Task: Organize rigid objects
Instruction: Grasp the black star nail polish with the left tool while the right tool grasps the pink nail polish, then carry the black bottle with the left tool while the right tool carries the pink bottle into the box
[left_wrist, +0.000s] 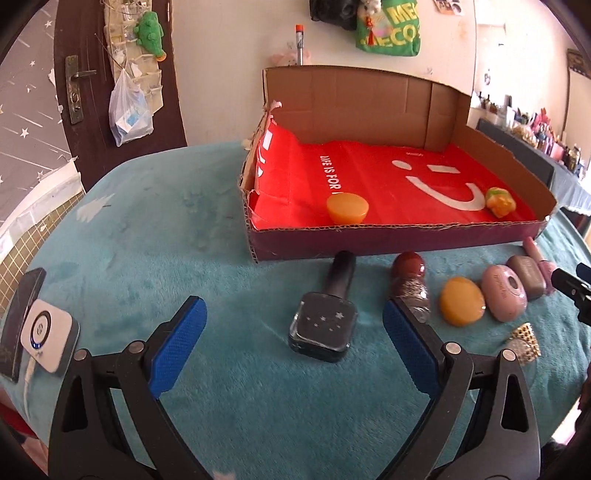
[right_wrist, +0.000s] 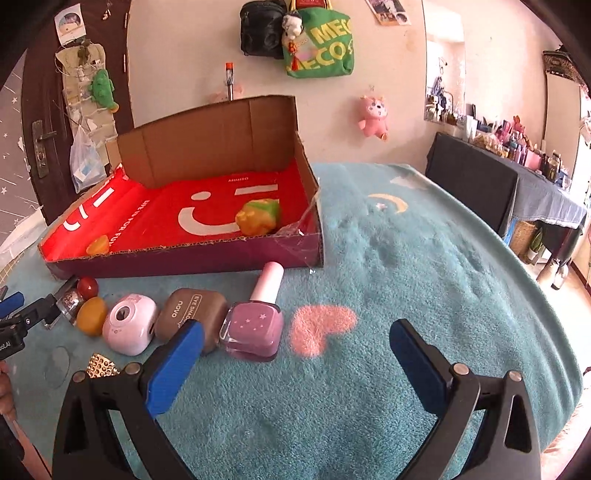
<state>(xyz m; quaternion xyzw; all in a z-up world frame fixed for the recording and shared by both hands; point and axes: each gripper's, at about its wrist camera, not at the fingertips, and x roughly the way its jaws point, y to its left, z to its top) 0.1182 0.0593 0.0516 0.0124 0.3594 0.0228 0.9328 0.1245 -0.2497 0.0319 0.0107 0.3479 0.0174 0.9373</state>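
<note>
Left wrist view: your left gripper (left_wrist: 295, 325) gapes around the dark square nail-polish bottle (left_wrist: 325, 325), just before the cardboard tray (left_wrist: 399, 240); closing off-centre could skid it. Right gripper (right_wrist: 295, 350) released, empty.

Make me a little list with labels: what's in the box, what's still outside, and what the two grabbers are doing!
In box: orange round piece, green-orange toy
Outside, in a row: dark polish bottle, purple polish bottle, brown eyeshadow case, pink case
Left gripper: open, near dark bottle
Right gripper: open, empty
</note>
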